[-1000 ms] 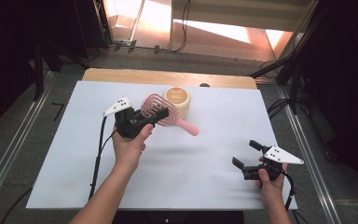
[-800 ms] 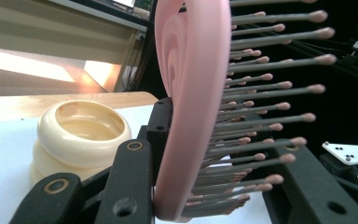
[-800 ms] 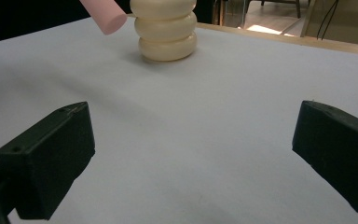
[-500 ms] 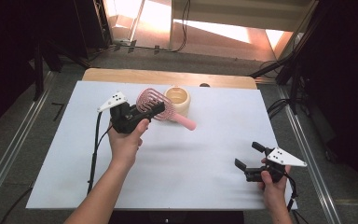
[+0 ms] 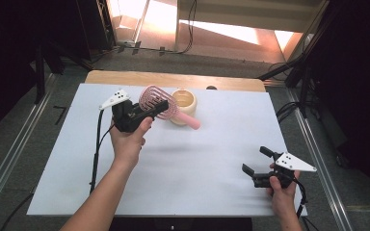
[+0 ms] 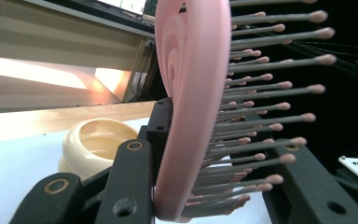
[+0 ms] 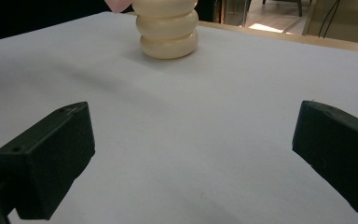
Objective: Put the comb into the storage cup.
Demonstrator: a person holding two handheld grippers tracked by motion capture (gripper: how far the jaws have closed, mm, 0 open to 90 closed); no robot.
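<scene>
The left tongs point(image 5: 150, 109) are clenched on a pink hairbrush point(image 5: 158, 102), gripping its oval head, which stands on edge between the two black jaws; in the left gripper view the brush point(image 6: 191, 107) rises upright between the jaws with its grey, pink-tipped bristles pointing to that view's right. The brush is held off the white worktop point(image 5: 183, 159), toward the far left-centre of the sheet, and its pink handle point(image 5: 189, 120) slants away across the front of a cream cup point(image 5: 183, 103). Whether the handle touches the cup cannot be told from above. The cup is a squat, ribbed vessel of stacked rounded rings, standing upright on the worktop near the far edge; its mouth is open, and the part of the inside seen in the left gripper view point(image 6: 103, 140) is bare cream wall with nothing in it. In the right gripper view the cup point(image 7: 168, 29) stands well ahead of the jaws. The right tongs point(image 5: 260, 160) are released, jaws spread wide with nothing between them, held low over the near right corner of the worktop, well apart from brush and cup.
</scene>
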